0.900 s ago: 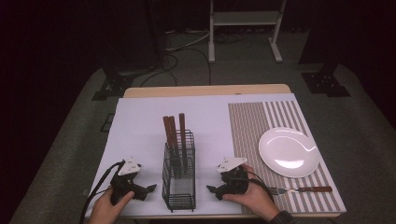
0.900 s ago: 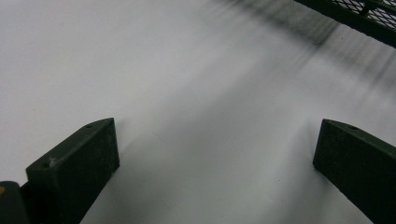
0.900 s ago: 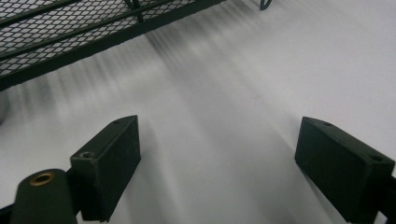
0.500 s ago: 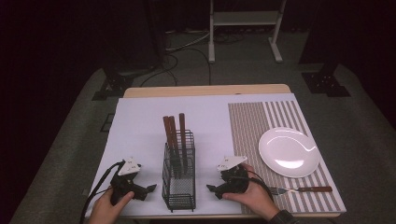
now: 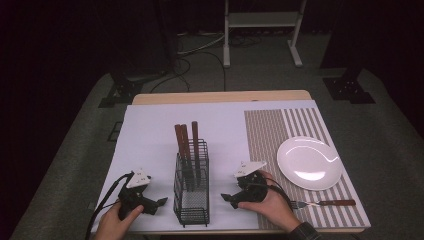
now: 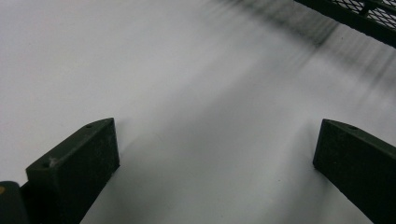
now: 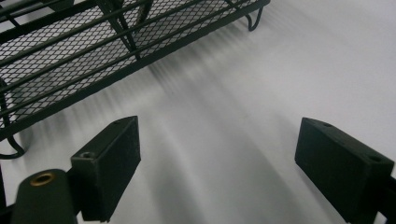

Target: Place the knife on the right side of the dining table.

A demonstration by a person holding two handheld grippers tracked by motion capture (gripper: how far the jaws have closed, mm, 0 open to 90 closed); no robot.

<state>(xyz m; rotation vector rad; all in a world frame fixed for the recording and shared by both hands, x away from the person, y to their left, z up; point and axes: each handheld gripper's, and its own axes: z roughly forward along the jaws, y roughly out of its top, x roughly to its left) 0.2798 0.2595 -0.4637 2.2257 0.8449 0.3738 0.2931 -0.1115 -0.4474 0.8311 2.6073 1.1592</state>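
High view: my left gripper (image 5: 159,203) and right gripper (image 5: 226,198), both agape and empty, flank the rack (image 5: 192,186); nothing has shifted, so probably no step begun.

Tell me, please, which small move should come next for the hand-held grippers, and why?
Probably lift the right hand-held gripper toward the brown handles standing in the wire caddy. Both grippers rest open and empty on the white mat, and a fork already lies beside the plate, so another utensil seems the likely need.
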